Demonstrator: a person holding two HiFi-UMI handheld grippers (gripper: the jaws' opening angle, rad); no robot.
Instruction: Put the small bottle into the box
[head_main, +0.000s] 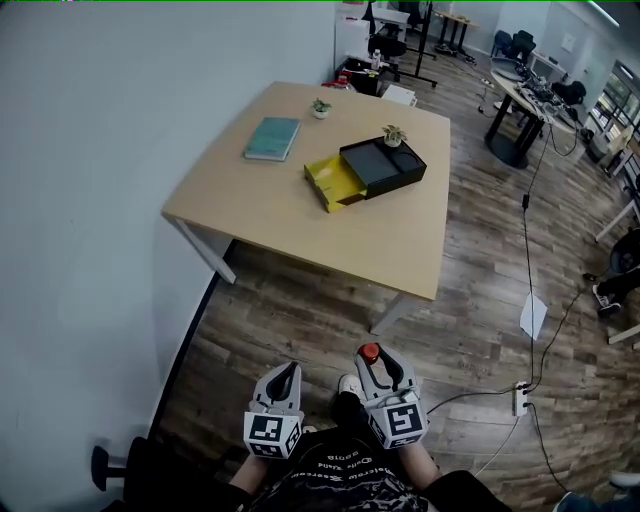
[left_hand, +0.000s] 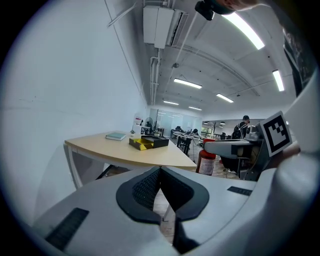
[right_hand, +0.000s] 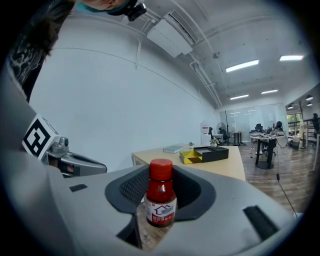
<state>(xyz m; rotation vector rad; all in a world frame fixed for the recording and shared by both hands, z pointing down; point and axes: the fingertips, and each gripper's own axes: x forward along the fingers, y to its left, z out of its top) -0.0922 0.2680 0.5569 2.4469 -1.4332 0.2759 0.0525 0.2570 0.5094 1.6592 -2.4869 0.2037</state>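
A small bottle (right_hand: 160, 200) of red sauce with a red cap stands upright between the pads of my right gripper (right_hand: 161, 192), which is shut on it; its cap (head_main: 370, 352) pokes out above the jaws in the head view. My left gripper (head_main: 288, 370) hangs beside it, jaws shut and empty (left_hand: 160, 172). Both are held over the wooden floor, well short of the table (head_main: 300, 220). On the table lies the black box (head_main: 385, 163) with its yellow drawer (head_main: 336, 182) pulled out toward the left; it shows far ahead as the box (right_hand: 210, 153) in the right gripper view.
A teal book (head_main: 272, 138) and two small potted plants (head_main: 320, 107) (head_main: 393, 135) are also on the table. A white wall runs along the left. Cables and a power strip (head_main: 519, 398) lie on the floor to the right; office desks and chairs stand beyond.
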